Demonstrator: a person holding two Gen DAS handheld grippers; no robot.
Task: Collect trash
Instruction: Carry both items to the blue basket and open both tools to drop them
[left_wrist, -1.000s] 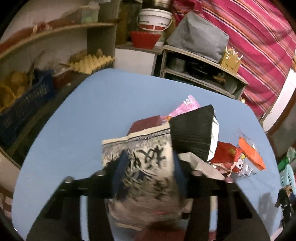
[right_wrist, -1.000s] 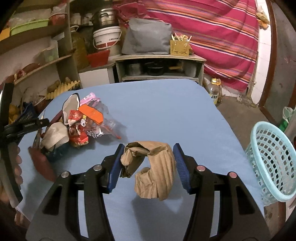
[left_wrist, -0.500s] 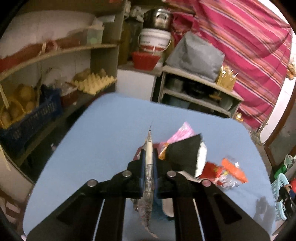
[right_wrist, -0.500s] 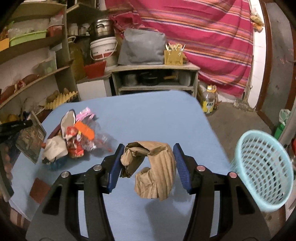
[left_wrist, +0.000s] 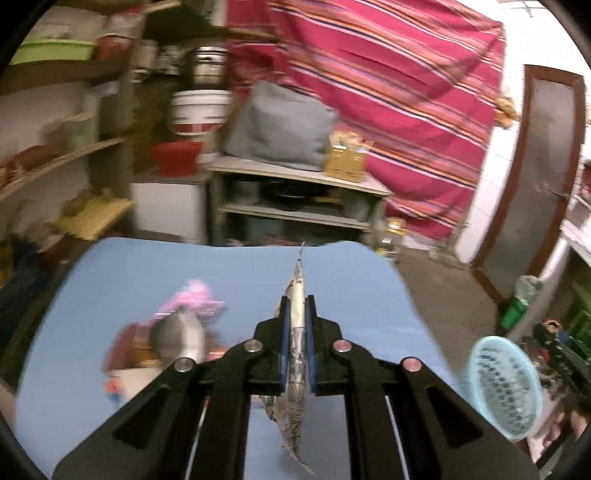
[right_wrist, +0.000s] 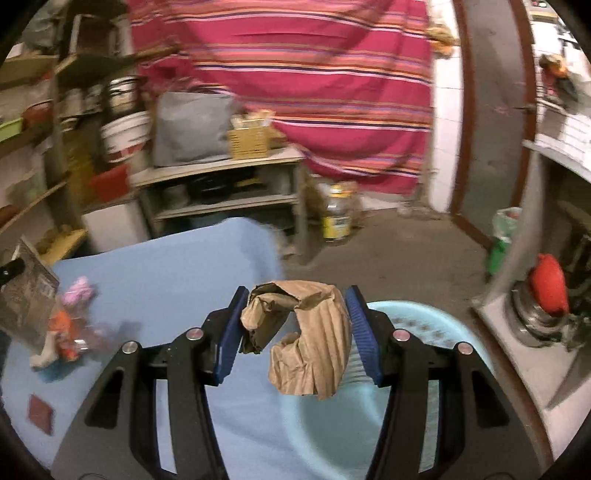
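The left hand-held gripper (left_wrist: 296, 325) is clenched on a flat printed wrapper (left_wrist: 295, 369), seen edge-on between its blue pads, its ends sticking out beyond and behind them. It hangs above the blue counter (left_wrist: 129, 273). Left of it a blurred trash pile (left_wrist: 173, 332) lies on the counter, with a pink scrap on top. A pale blue basket (left_wrist: 504, 387) sits off the counter's right edge.

The right hand-held gripper (right_wrist: 295, 332) grasps a crumpled brown paper (right_wrist: 306, 339), both pads pressing its sides. In the right wrist view the paper hangs over the counter's edge, with the basket (right_wrist: 406, 321) directly behind and below it. At far left the wrapper (right_wrist: 27, 295) shows, held up near the pile (right_wrist: 64, 325).
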